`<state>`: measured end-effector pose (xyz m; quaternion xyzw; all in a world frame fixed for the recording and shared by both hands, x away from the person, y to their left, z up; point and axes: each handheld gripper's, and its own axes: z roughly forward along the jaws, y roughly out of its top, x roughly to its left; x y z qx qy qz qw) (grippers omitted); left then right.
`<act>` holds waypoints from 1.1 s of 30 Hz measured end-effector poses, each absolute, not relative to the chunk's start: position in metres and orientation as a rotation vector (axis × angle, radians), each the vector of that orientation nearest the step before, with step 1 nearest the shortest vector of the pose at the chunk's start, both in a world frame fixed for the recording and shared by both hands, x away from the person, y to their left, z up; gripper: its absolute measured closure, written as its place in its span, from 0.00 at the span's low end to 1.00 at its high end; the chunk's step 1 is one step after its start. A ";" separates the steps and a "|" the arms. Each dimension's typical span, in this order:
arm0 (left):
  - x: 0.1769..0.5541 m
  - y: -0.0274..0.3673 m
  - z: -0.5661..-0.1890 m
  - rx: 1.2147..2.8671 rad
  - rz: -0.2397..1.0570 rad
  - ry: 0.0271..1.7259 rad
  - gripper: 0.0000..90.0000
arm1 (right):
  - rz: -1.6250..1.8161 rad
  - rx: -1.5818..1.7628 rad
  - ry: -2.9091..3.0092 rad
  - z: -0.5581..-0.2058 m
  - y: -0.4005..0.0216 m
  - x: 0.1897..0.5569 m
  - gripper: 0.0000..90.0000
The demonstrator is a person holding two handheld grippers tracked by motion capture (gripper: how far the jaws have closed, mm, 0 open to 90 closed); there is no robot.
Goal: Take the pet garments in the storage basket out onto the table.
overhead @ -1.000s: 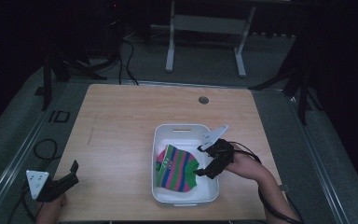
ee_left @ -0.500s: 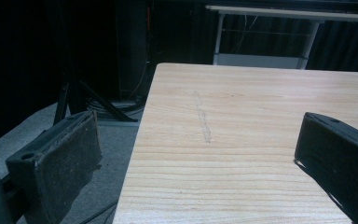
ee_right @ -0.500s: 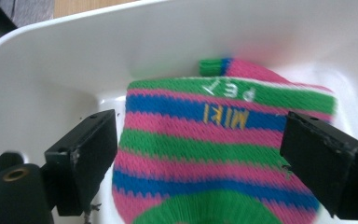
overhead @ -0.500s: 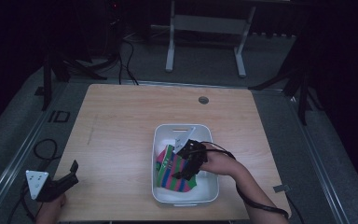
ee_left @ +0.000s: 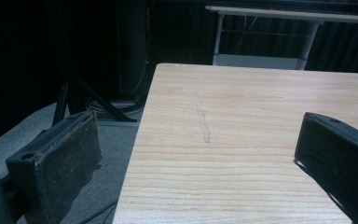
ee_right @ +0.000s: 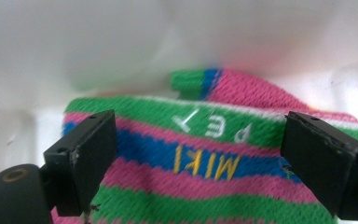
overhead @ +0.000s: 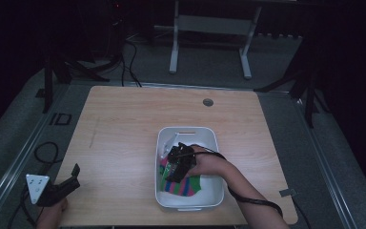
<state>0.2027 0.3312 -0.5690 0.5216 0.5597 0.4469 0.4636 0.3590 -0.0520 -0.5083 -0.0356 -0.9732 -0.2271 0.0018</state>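
Striped knitted sock (overhead: 183,183) lying inside white tub (overhead: 209,136), near worktop (overhead: 124,124) front edge, right of centre. Pink, green and blue bands across the knit, yellow and white lettering legible in right gripper view (ee_right: 205,149). Right tongs (overhead: 171,167) lowered into tub, directly over the sock's left part, person's right hand (overhead: 209,164) behind them. In right gripper view, right tongs (ee_right: 198,154) spread wide, one jaw at each side of the lettered bands, nothing pinched between; contact with the knit impossible to tell. White tub wall (ee_right: 121,42) rising just beyond the sock. Left tongs (overhead: 69,179) at worktop's front left corner, well apart from tub. In left gripper view, left tongs (ee_left: 196,154) open and empty, bare wood (ee_left: 261,116) between the jaws.
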 end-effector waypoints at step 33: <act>0.203 0.331 -0.569 1.285 1.102 1.376 0.01 | -0.974 -0.110 -3.101 -0.421 -0.098 0.347 0.79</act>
